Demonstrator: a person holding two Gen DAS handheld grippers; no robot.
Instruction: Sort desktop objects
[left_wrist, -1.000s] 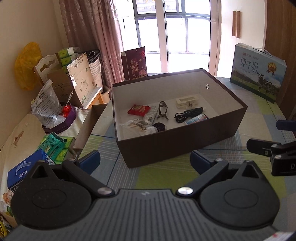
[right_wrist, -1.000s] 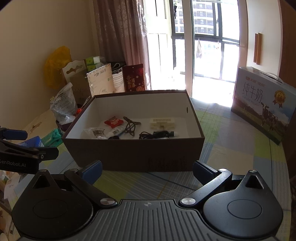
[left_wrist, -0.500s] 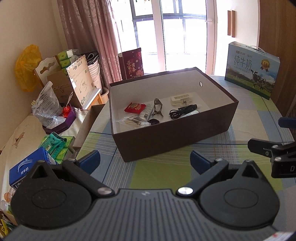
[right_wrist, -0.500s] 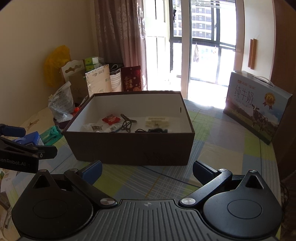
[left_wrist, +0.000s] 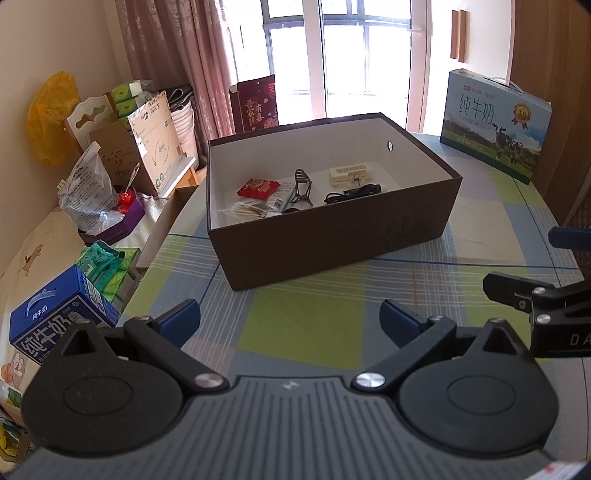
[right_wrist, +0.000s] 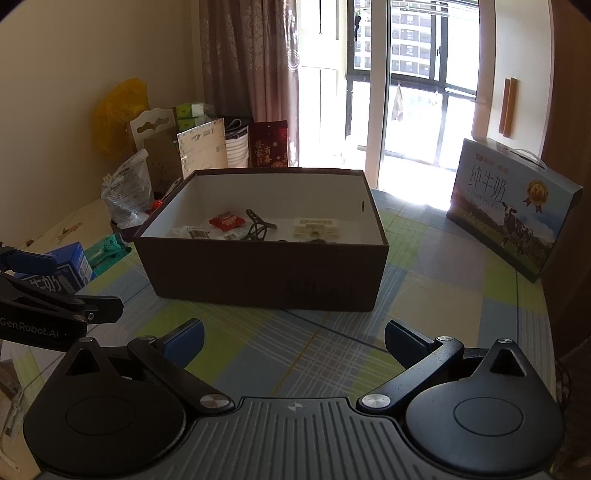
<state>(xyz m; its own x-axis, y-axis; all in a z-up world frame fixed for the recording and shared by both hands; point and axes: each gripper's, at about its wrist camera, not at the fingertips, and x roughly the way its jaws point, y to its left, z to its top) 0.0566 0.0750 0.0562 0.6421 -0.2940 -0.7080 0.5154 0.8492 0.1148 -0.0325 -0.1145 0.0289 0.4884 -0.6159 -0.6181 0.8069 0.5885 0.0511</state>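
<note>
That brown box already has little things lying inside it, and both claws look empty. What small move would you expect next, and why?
Probably just lowering both grippers to rest. The left gripper and right gripper are open and empty, short of the brown box. The red packet, black cable and the rest lie inside; only the milk carton stands on the tablecloth.

The box is dark brown outside, white inside — a red packet lies in it. Under the box, the table wears a green, blue and white plaid.
</note>
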